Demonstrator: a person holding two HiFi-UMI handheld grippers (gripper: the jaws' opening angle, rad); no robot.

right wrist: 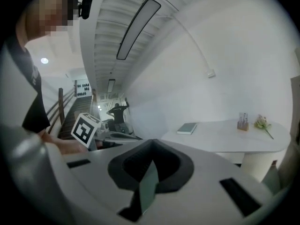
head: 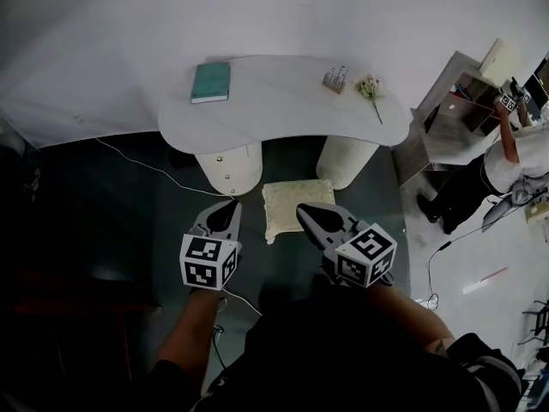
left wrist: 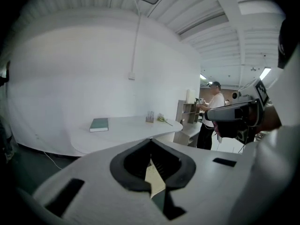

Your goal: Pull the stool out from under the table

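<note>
Where pedestals (head: 230,168) flank the stool (head: 297,209), a cable (head: 146,166) (white) trails.

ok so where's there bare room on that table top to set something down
The widest bare patch is the middle of the table top, between the teal book and the holder, reaching to the front edge. The left end in front of the book is bare. The right end is crowded: holder and flower sit close together.

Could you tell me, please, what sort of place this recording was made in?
Probably a staged set inside a workshop or lab hall: a white backdrop curves behind the table, another person works at a shelf unit nearby, and a ribbed ceiling with a strip light runs overhead.
</note>
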